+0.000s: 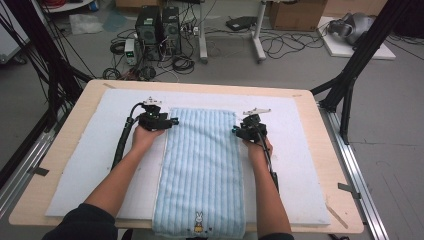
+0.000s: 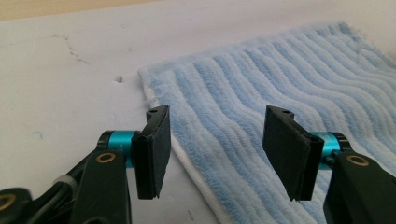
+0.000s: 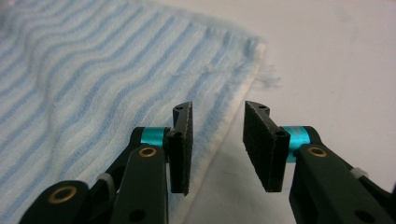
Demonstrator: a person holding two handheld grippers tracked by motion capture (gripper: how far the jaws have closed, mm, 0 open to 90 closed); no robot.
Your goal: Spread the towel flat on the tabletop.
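**Two tools at the far corners of a flat blue towel**

A light blue striped towel [image 1: 201, 170] lies flat in the middle of a white pad [image 1: 95, 165], with its long side running from near to far. A small rabbit picture [image 1: 199, 223] sits at its near end, which hangs a little over the near edge of the table [image 1: 330, 165]. The far end of the towel reaches about to the middle of the pad.

The left tool [image 1: 172, 121] is at the far left corner of the towel. In the left gripper view its jaws stand apart over the left edge of the towel [image 2: 280, 93]: one pad [image 2: 154, 154] is above the white hem, the other above the blue stripes, and nothing is pressed between them.

The right tool [image 1: 235, 131] is at the far right corner. In the right gripper view its jaws are also apart, with a clear gap; the left pad [image 3: 182, 149] is over the right edge of the towel [image 3: 93, 93] and the other is over the bare pad. They hold nothing.

Both forearms come in from the near side, one on each side of the towel. Beyond the table, on the floor, are computer cases [image 1: 157, 30] and many cables.
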